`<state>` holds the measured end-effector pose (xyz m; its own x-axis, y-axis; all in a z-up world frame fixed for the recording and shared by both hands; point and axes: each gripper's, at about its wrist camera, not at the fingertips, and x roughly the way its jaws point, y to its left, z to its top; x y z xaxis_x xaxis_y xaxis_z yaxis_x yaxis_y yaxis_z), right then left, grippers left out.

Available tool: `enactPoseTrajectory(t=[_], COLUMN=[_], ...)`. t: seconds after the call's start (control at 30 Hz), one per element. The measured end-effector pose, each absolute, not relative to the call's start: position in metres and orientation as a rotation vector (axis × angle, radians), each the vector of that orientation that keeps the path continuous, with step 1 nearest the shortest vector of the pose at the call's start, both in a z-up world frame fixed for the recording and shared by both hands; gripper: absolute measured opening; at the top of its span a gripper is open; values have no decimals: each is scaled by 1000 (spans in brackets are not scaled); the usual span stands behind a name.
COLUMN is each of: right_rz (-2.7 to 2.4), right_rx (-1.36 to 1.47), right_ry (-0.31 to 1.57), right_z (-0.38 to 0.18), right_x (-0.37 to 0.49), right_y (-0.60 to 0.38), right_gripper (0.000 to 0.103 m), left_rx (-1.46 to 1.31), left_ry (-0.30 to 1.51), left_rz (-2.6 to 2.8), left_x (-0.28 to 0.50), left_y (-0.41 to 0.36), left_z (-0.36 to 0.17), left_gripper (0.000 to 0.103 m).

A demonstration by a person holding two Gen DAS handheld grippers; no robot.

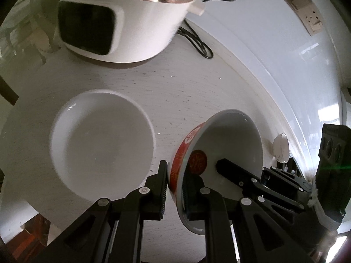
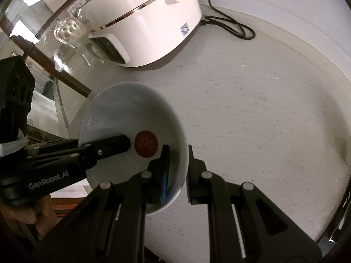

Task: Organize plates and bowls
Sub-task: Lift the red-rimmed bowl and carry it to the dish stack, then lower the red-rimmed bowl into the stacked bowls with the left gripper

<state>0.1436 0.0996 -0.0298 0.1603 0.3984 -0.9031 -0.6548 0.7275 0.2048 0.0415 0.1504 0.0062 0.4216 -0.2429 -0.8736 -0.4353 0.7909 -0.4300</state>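
A bowl [image 1: 232,138], red-patterned outside and white inside with a red round mark at its bottom, hangs tilted above the counter. My left gripper [image 1: 175,188] is shut on its near rim, one finger outside and one inside. In the right wrist view my right gripper [image 2: 178,173] clamps the bowl [image 2: 131,114] by the opposite rim, also with one finger on each side. A finger [image 2: 114,144] of the left gripper reaches into the bowl from the left. A plain white deep plate [image 1: 101,144] rests on the counter, left of the held bowl.
A white rice cooker [image 1: 122,22] stands at the back of the pale counter [image 2: 252,120], its black cable [image 2: 230,26] coiled beside it. A socket strip [image 1: 307,11] is on the wall. A small white object [image 1: 280,146] lies by the wall. A hand [image 2: 33,217] holds the left gripper.
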Motion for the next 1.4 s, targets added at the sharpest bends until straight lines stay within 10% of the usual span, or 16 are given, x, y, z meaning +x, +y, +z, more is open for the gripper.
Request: enactPoseTrajectory(t=[1.4], right_rz=[806], right_rx=[-450], right_ry=[1139], right_z=[-54], right_x=[120], right_y=[192], right_gripper=[20], left_rx=[-698], left_ry=[1169], left_rz=[281], left_x=[3], left_y=[221], left_z=[-5], left_gripper=[13])
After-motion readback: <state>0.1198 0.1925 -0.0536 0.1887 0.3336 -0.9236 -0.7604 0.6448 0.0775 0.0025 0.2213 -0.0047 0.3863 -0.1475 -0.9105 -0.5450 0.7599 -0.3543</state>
